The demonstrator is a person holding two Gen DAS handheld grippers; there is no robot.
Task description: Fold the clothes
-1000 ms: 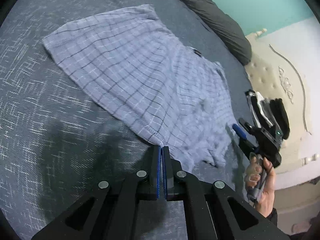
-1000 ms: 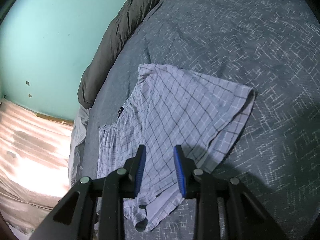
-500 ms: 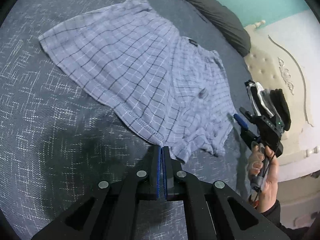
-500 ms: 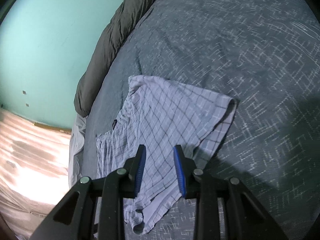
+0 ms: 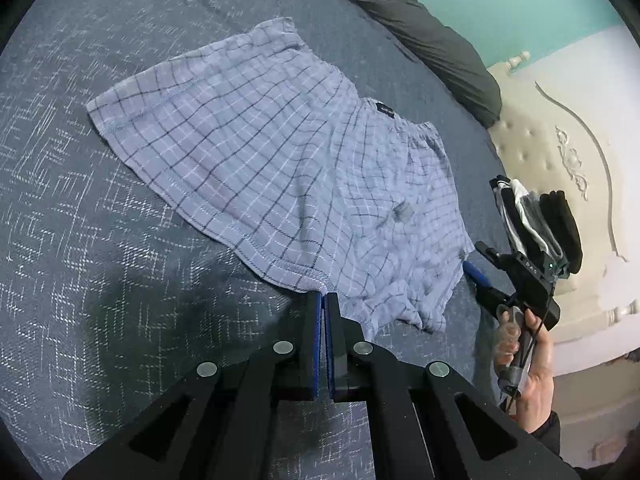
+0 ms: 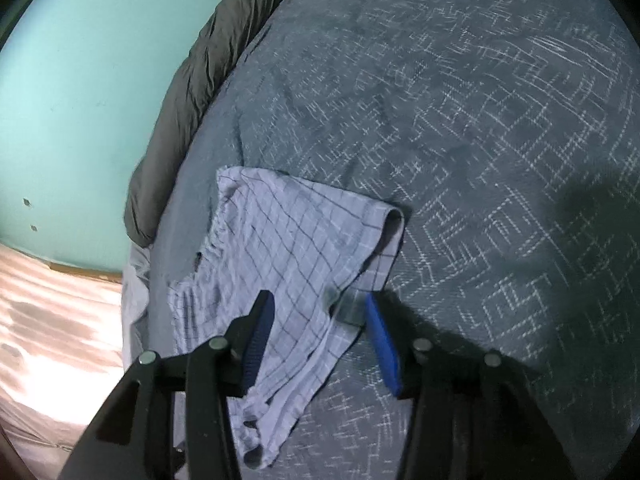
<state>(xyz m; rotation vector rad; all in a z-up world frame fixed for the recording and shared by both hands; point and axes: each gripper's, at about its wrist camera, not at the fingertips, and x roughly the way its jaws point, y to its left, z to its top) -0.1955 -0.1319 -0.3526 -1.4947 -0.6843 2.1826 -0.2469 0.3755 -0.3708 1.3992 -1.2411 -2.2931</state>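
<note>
Light blue checked shorts (image 5: 288,168) lie spread on a dark grey patterned bedspread (image 5: 80,240). My left gripper (image 5: 323,300) is shut on the near hem of the shorts, at the crotch between the two legs. My right gripper (image 6: 320,312) is open and empty, with its blue pads above the shorts (image 6: 288,248) near one leg opening. The right gripper also shows in the left wrist view (image 5: 476,276), held in a hand beside the waistband end of the shorts.
A dark grey rolled duvet (image 5: 420,32) lies along the teal wall (image 6: 80,80). A cream tufted headboard (image 5: 560,152) stands beyond the bed. A stack of folded dark and white clothes (image 5: 536,216) sits near the bed's edge.
The shorts have been pulled flatter and lie further from the left camera. My right gripper has opened wider and swung over the shorts' leg.
</note>
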